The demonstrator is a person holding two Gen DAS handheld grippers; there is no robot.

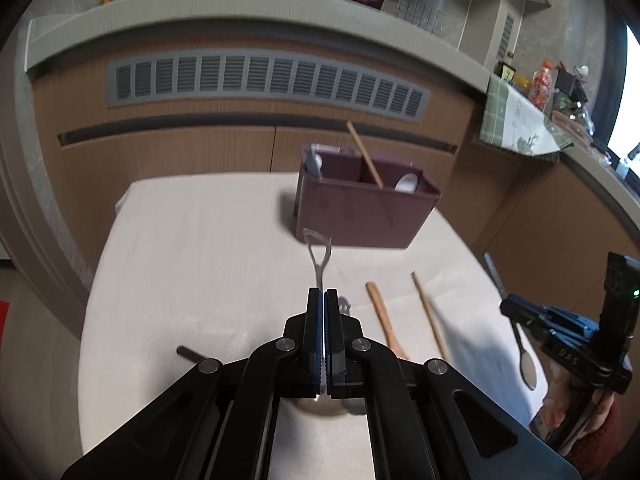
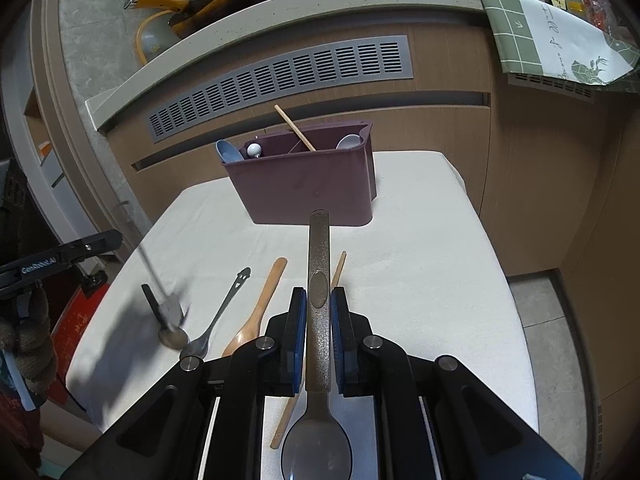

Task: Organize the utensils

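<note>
Clamped between the fingers of the right gripper (image 2: 319, 304) at the lower centre of its view, a speckled metal spoon (image 2: 319, 320) is held level, bowl toward the camera, handle aimed at the purple utensil caddy (image 2: 304, 188) on the white-covered table (image 2: 420, 272). A thin metal utensil (image 1: 319, 256) is gripped by the closed left gripper (image 1: 323, 300), pointed at the caddy. A wooden spoon (image 2: 256, 312), chopstick (image 2: 338, 272) and dark spoon (image 2: 220, 316) are left lying on the cloth.
</note>
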